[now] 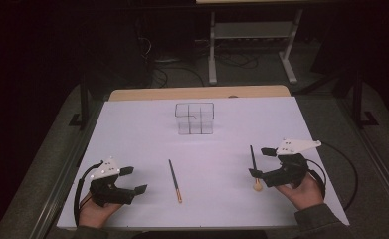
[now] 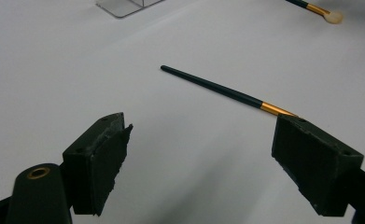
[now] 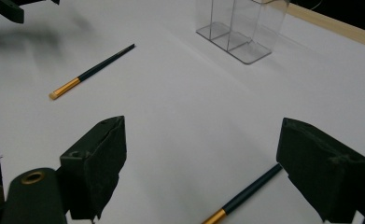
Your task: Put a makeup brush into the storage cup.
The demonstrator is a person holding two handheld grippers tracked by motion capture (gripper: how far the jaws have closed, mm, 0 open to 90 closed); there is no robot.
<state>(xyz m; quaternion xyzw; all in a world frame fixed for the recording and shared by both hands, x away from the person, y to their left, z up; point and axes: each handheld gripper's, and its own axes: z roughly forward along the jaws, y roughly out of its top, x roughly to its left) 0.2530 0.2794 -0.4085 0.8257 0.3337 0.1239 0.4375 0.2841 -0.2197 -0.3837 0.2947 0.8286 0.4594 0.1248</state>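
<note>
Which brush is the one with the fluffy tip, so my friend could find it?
Start at the white table, then go to the right gripper at its near right side. The fluffy brush lies beside it. Its round pale tuft sets it apart from the flat-tipped brush in the middle.

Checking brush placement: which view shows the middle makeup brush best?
The left gripper view: the middle brush lies close and sharp. The high view shows it small; the right gripper view shows it farther off.

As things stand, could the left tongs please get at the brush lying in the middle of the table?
Probably yes. The left tongs stand open beside the brush, and bare table lies between them. In the left gripper view the brush's gold ferrule sits just past one jaw, with nothing in the way.
</note>
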